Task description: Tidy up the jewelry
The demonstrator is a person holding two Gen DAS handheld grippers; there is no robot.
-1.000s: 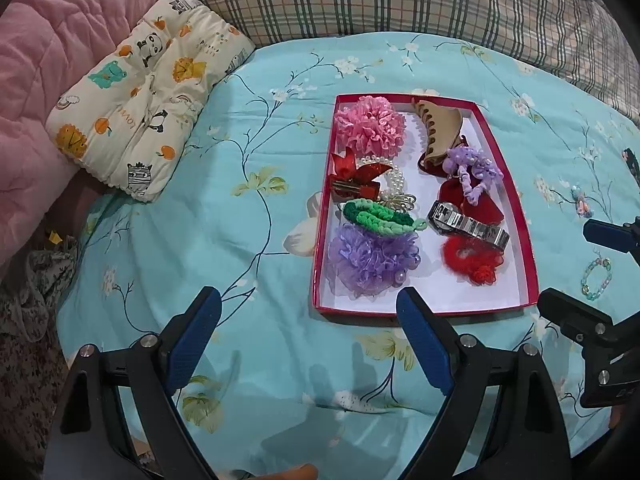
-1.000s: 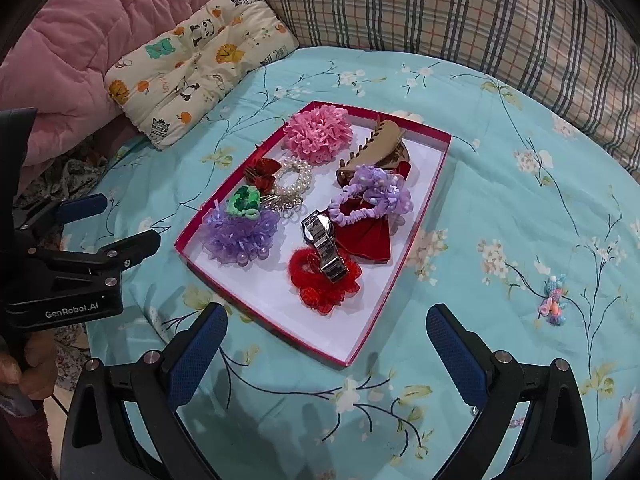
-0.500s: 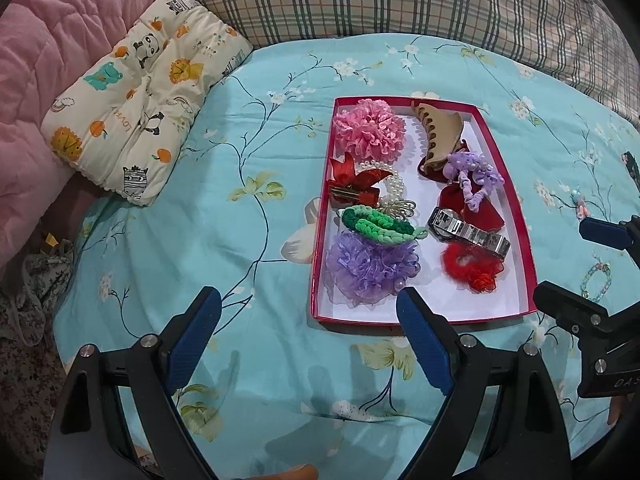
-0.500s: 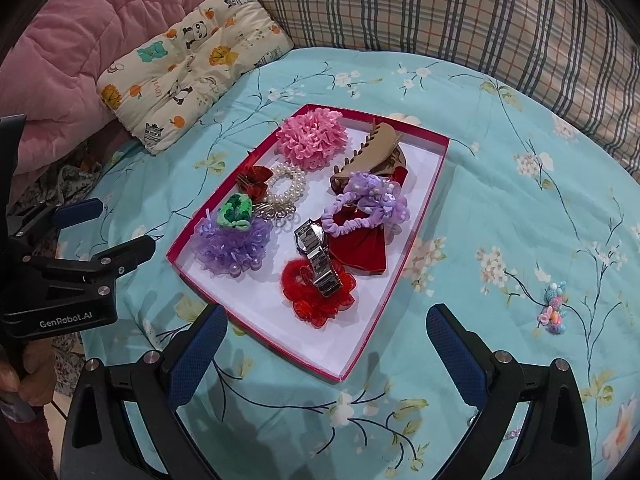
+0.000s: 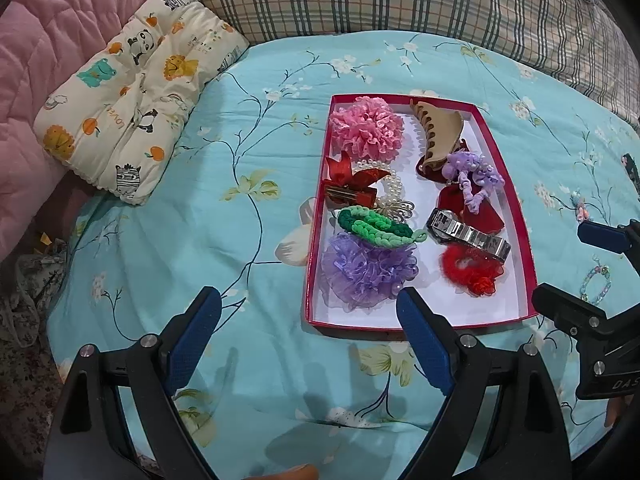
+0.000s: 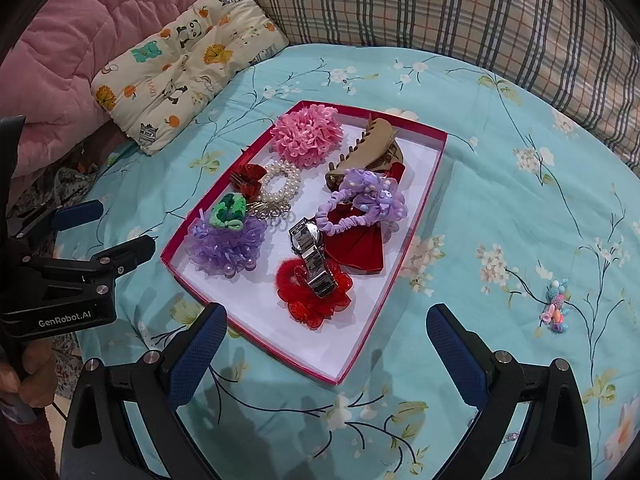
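A teal bedspread (image 6: 500,184) is covered at its middle by one red tray (image 6: 434,184), in which most of the jewelry is already gathered. Both grippers, left (image 5: 308,334) and right (image 6: 326,346), are held with jaws apart and empty just short of the tray. Two pieces are left outside: a bead bracelet (image 5: 596,284) and a small charm (image 6: 555,312). Inside, one watch (image 6: 314,254) is laid across a red scrunchie (image 6: 292,300). The charm could be pinched together with the soft cloth, or the crowded pile disturbed on release.
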